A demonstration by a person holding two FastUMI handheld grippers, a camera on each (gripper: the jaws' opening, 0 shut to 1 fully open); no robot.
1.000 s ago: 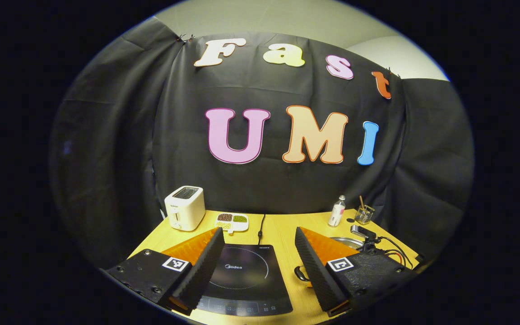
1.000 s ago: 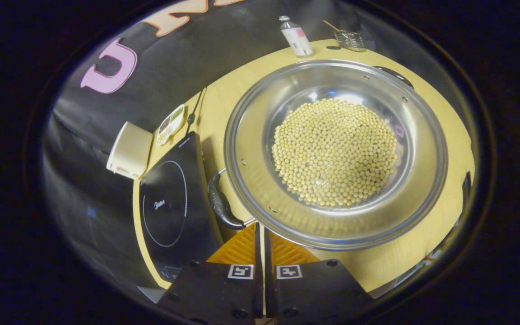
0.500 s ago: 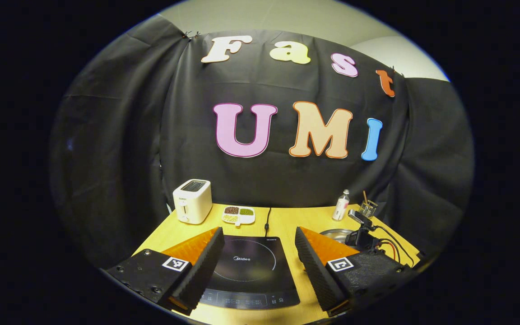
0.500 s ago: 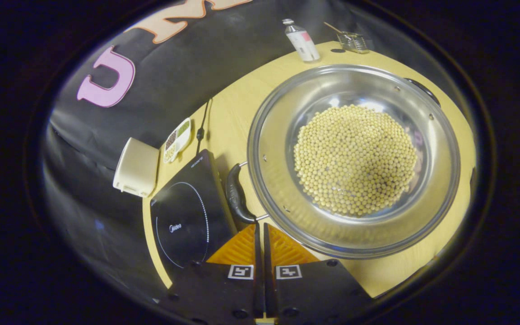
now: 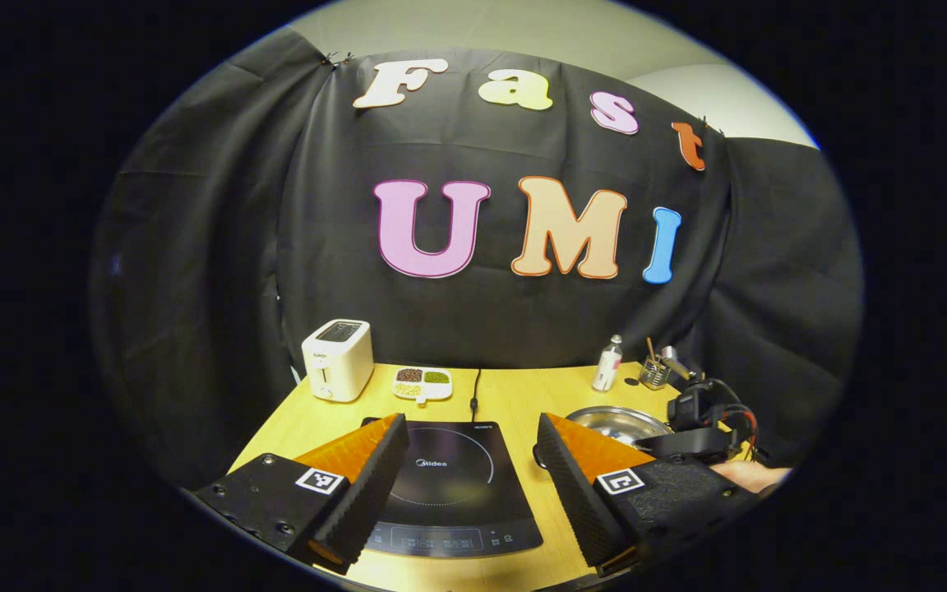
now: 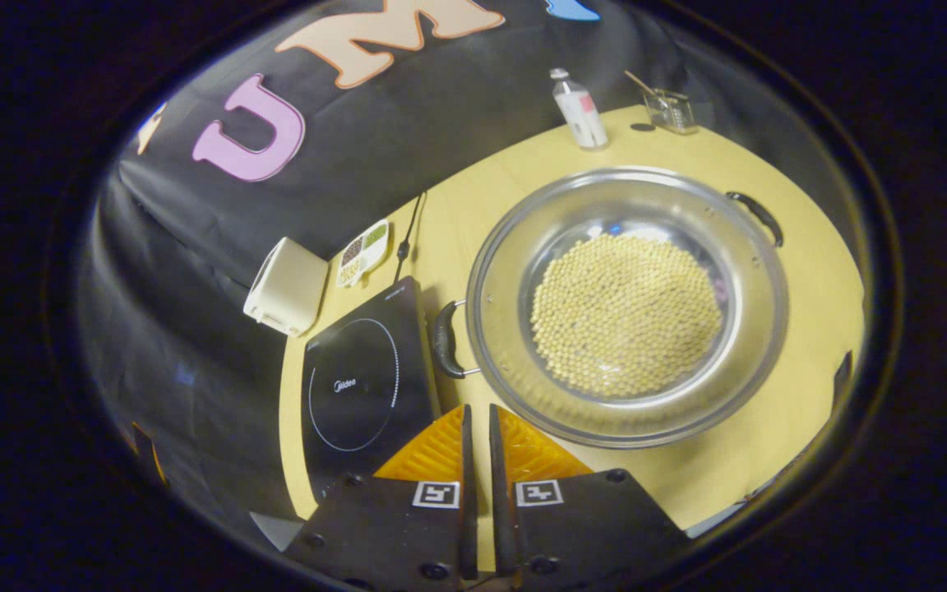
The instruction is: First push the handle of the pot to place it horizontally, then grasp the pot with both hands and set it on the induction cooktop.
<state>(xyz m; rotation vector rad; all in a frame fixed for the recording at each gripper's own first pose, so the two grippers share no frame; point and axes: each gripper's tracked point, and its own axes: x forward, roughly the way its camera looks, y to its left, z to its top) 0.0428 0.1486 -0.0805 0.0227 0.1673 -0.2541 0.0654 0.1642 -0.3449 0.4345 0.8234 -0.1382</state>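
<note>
1 pot (image 6: 626,308), 1 cooktop (image 6: 358,386), 1 toaster (image 6: 286,285), 1 bottle (image 6: 579,109)

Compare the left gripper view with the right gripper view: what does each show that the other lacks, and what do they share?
Left gripper view: the open left tongs and a hand at far right. Right gripper view: the closed right tongs and beans in the pot. Shared: pot, cooktop, toaster, bottle.

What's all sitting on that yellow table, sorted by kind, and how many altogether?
Cooking gear: 2, the pot of beans and the induction cooktop.
Appliances: 1, the toaster.
Dishes: 2, the divided sample dish and the glass cup.
Bottles: 1, the small bottle.
Total: 6.
</note>
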